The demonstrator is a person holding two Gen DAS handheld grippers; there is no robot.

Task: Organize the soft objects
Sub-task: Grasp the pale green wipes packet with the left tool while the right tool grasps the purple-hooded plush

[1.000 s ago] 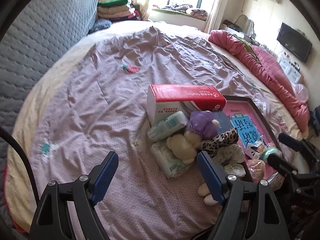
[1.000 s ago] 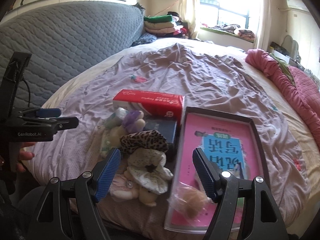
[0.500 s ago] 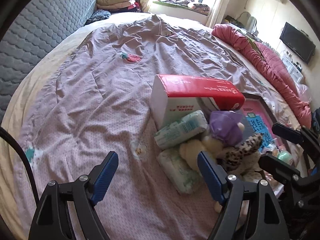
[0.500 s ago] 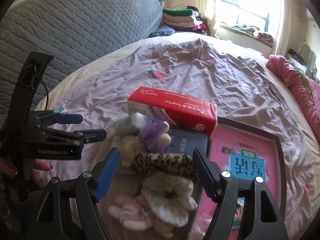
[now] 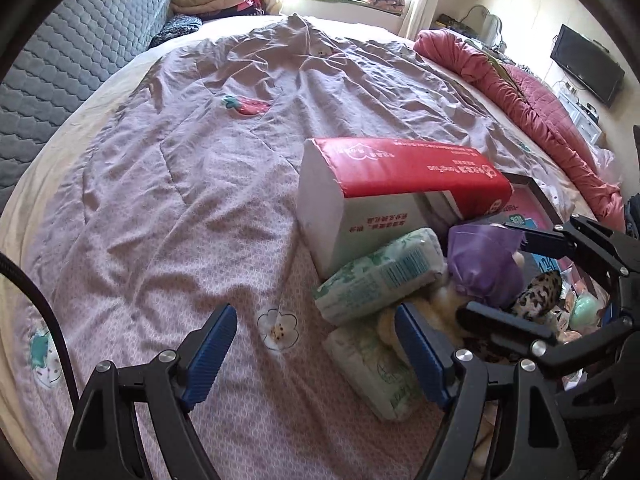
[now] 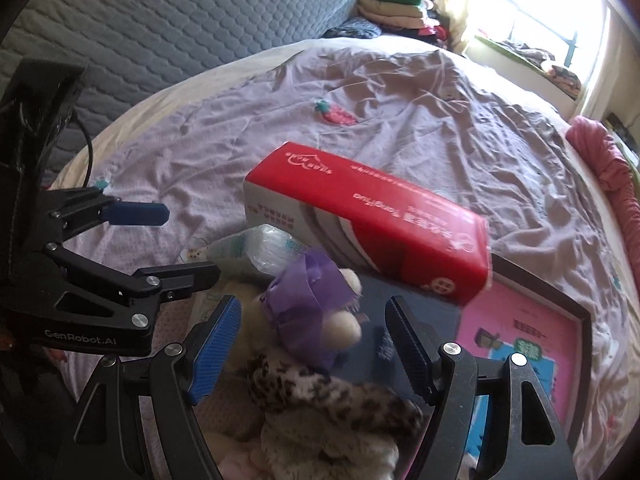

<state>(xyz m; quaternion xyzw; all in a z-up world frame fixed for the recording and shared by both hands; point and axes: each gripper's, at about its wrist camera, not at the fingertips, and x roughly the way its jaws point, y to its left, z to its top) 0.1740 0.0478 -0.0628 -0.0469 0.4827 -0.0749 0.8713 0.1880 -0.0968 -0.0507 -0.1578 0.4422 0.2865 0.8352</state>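
1. Two grippers hovered with fingers spread, gripping nothing: the left gripper [image 5: 316, 354] above the lilac bedspread [image 5: 192, 184], the right gripper [image 6: 312, 344] above a purple-wrapped plush toy [image 6: 316, 320].
2. A red tissue pack [image 6: 372, 224] stood just beyond the toy; a leopard-print scrunchie [image 6: 332, 396] lay nearer.
3. Green wipe packs [image 5: 380, 280] crowded the toy's left; a pink framed box [image 6: 532, 344] sat right.

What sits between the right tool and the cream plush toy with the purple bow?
Nothing visible. The right tool is open, and the plush toy lies right ahead between its fingers, on top of the pile. The leopard-print scrunchie lies just below it and the red tissue pack behind; neither blocks the approach.
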